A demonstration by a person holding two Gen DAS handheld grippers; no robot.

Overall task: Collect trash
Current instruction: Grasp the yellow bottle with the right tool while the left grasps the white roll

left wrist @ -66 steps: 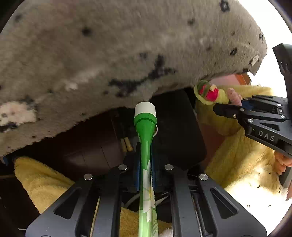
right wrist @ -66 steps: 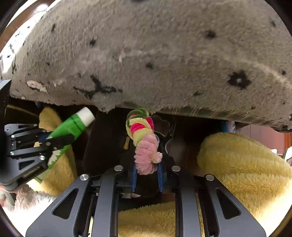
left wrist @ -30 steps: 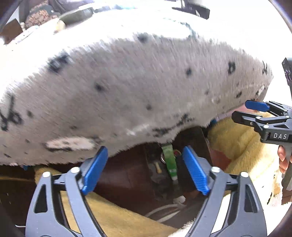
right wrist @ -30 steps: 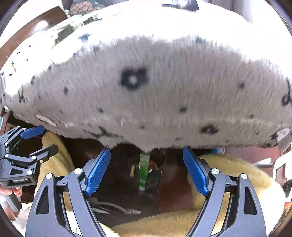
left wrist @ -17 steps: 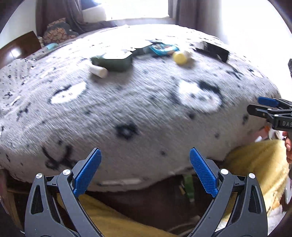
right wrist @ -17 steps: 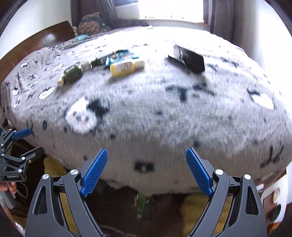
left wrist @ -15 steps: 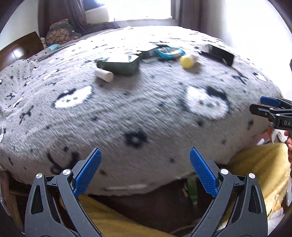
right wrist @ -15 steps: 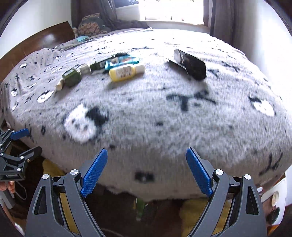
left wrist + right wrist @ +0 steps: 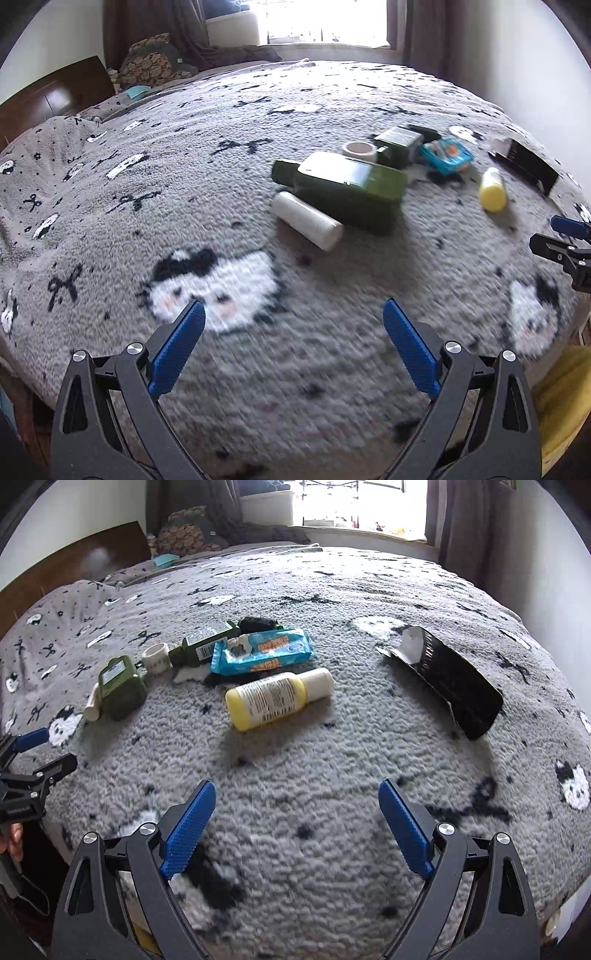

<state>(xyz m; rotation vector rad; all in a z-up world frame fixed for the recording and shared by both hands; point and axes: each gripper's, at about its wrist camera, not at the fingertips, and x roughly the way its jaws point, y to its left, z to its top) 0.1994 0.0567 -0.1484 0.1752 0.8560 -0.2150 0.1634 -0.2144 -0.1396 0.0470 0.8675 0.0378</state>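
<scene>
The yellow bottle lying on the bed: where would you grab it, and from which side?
Judging by its pose, grip the yellow bottle across its round body, coming from above with jaws straddling its width. It lies on its side, apart from the blue packet, so both flanks look free.

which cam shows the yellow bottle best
The right wrist view. There the yellow bottle lies side-on near the middle of the picture, with its printed label and pale cap plain to see. In the left wrist view it sits far off to the right, seen end-on and small, with no label showing.

grey patterned bed cover [image 9: 221,206]; dark wooden headboard [image 9: 48,107]; bright window [image 9: 354,502] between brown curtains [image 9: 469,524]; white walls
</scene>
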